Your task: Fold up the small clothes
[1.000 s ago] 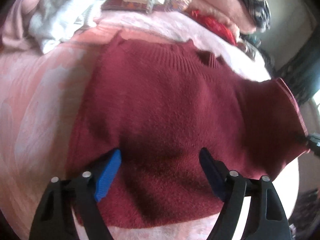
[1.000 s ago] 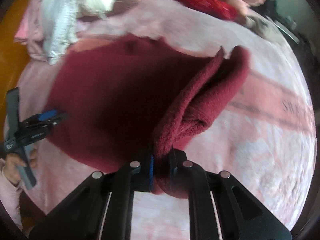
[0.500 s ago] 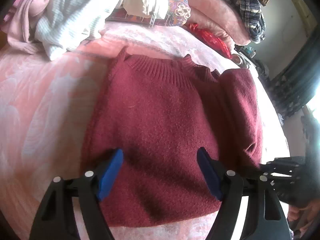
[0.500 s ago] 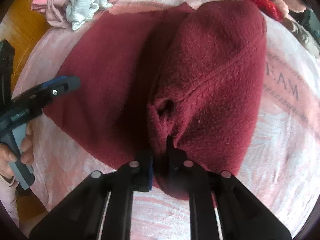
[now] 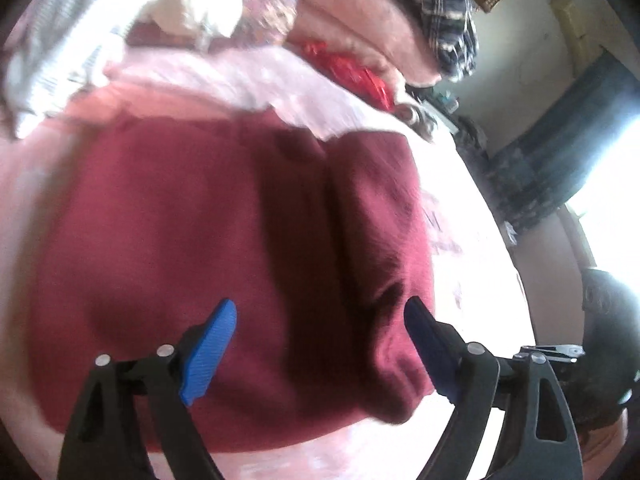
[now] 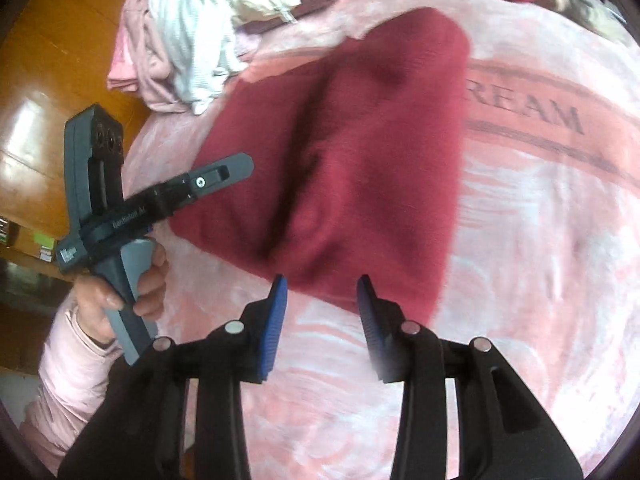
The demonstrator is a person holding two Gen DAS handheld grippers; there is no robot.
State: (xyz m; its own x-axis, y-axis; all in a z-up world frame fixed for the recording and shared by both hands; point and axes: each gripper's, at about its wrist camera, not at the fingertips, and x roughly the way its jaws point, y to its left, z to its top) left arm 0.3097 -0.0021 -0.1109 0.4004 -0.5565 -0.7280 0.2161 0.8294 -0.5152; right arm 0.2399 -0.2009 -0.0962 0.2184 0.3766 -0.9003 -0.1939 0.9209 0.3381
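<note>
A dark red knit sweater (image 5: 224,240) lies on the pink blanket, its right side folded over the body into a thick flap (image 5: 376,208). My left gripper (image 5: 320,316) hovers over the sweater's near hem, jaws opening wide with nothing between the pads. In the right wrist view the same sweater (image 6: 360,152) lies ahead of my right gripper (image 6: 322,284). Its jaws are opening just off the sweater's near edge, with no cloth between the pads. The left gripper's body (image 6: 152,204), held by a hand in a pink sleeve, shows at that view's left.
A pile of white, pink and patterned clothes (image 6: 192,32) sits at the blanket's far left. Red cloth (image 5: 352,72) and folded pink and plaid items (image 5: 440,20) lie at the far side. The pink blanket (image 6: 540,220) with printed letters stretches right. A wooden floor (image 6: 48,80) lies left.
The right gripper carried the sweater's right side over onto the body, let it go and drew back off the near edge. The left gripper shifted right and spread wider.
</note>
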